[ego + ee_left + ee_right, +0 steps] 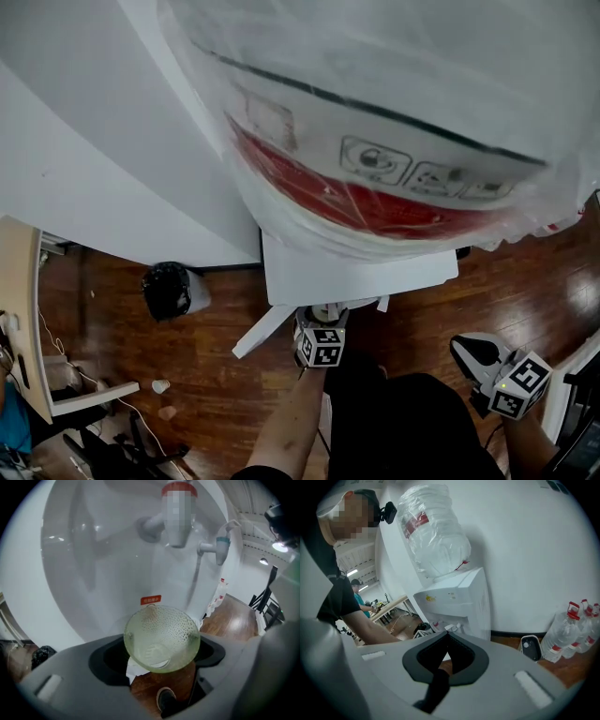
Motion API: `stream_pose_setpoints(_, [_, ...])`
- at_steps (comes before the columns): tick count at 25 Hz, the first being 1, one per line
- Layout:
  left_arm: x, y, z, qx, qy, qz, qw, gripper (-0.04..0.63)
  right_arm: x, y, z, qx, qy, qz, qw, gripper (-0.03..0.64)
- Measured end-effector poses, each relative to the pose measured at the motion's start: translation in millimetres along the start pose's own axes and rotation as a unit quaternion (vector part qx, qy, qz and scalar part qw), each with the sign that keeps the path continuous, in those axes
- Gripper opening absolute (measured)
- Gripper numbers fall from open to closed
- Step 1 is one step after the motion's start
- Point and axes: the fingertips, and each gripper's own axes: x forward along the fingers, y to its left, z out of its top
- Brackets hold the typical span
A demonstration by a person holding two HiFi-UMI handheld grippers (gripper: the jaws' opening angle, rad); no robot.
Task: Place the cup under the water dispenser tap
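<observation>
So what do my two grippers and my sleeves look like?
The left gripper and right gripper are pale grey shells, black in the middle. Each carries a cube with black-and-white square markers. You are wearing a black short-sleeved top.

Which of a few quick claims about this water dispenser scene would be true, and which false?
1. The left gripper holds a translucent cup. True.
2. The cup stands on its own under a tap. False: it sits between the left gripper's jaws, not set down.
3. The right gripper holds a second cup. False: its jaws are together and empty.
4. The dispenser has a red tap and a blue tap. True.
5. The bottle on top is wrapped in clear plastic. True.
</observation>
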Motion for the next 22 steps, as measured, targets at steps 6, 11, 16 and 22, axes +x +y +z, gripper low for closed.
stream_pose_setpoints(6, [9,0,1,-0.039,-0.02,0.0,0.999,0.491,5,-2,-4,-0.009,0.023,0.006,1.0,0.002])
stream_pose_setpoints(11, [9,0,2,-0.043,-0.011,0.006,0.999,0.497,7,-8,-4,0.01,0.02,0.004,1.0,0.002])
stream_pose_setpoints(16, [0,0,-2,-0.044,0.004,-0.004,0.999,0.506,-2,11,-10,-0.026,0.04,0.024,0.999,0.002])
stream_pose_setpoints(22, [-3,2,2,-0.047,-0.004,0.006,0.9989,0.508,-14,20,-11,-0.011,0.032,0.037,0.999,0.002])
